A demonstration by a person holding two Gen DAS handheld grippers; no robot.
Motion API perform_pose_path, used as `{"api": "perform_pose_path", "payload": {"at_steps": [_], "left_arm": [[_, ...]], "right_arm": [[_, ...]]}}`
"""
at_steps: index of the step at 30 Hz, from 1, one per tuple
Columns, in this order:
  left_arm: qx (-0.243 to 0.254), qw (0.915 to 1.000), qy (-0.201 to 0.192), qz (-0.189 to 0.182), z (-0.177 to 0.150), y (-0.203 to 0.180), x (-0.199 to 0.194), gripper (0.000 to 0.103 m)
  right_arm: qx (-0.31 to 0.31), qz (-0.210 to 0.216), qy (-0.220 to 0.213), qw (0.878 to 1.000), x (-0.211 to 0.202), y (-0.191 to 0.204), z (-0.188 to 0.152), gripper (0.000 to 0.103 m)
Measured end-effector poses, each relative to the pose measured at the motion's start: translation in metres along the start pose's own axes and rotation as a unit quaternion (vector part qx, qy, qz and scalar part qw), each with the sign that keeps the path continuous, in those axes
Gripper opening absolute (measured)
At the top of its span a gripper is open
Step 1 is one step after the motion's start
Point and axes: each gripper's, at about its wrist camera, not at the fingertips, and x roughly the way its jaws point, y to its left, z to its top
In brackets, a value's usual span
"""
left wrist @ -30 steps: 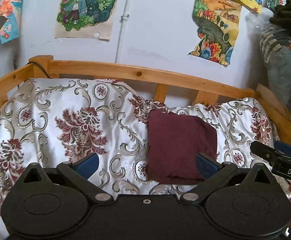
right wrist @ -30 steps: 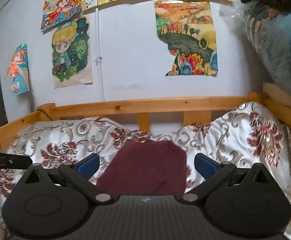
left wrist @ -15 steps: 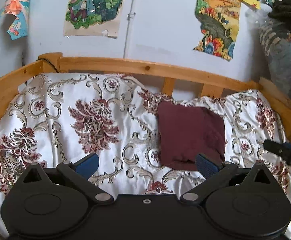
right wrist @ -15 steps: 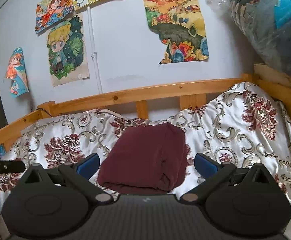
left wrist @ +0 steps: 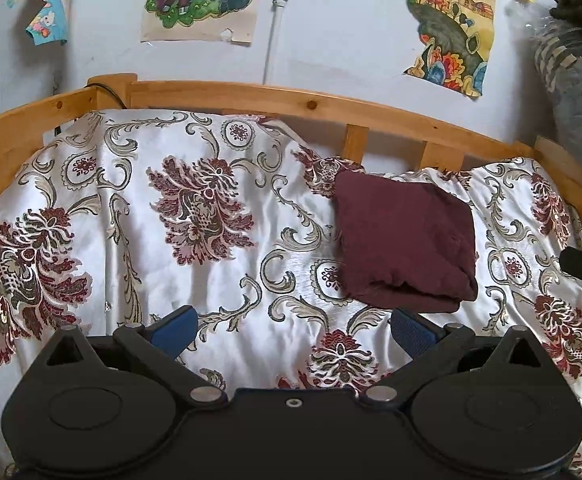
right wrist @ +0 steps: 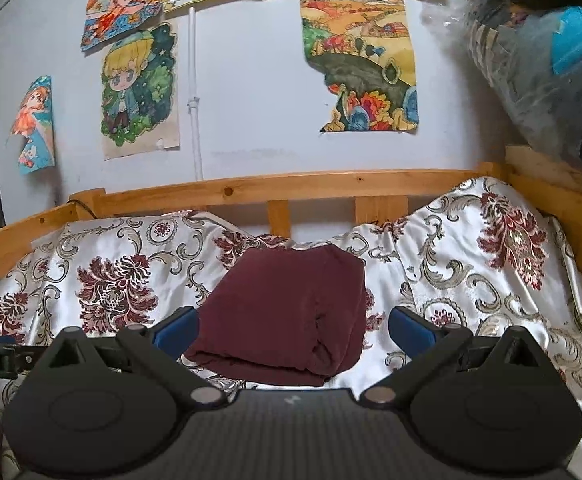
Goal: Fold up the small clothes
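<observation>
- Folded dark maroon cloth garment (left wrist: 405, 242) lies in a compact, roughly square bundle on the white satin bedspread with maroon floral and grey scroll print (left wrist: 195, 248), toward the right half of the bed, near the back rail.
- Garment's near edge shows stacked layers and a rounded fold (right wrist: 315, 364).
- Left gripper (left wrist: 293, 330): blue-padded fingers spread wide apart, empty, held over the bedspread; the garment sits ahead and to the right, just beyond the right finger, no contact.
- Right gripper (right wrist: 293, 330): fingers likewise spread wide, nothing between the pads; the garment's near edge lies between and just ahead of them, apparently not touching.
- Tip of the right gripper shows at the right edge of the left view; tip of the left gripper at the left edge of the right view.
- Pale wooden bed frame with slatted rail (right wrist: 291, 190) runs behind the bedspread.
- Colourful cartoon drawings on paper (right wrist: 141, 92) hang on the white wall.
</observation>
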Motion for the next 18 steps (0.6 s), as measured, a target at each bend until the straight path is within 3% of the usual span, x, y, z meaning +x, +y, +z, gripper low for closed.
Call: {"api": "perform_pose_path", "payload": {"at_steps": [10,18], "left_arm": [[0.015,0.9998,-0.004,0.01,-0.021,-0.009,0.011,0.102],[0.062,0.9979,-0.014,0.016,-0.034,-0.017,0.011,0.102]], "right_arm": [[0.018,-0.027,0.014,0.999,0.001,0.0,-0.026,0.103],[-0.015,-0.029,-0.001,0.999,-0.007,0.011,-0.039,0.103]]}}
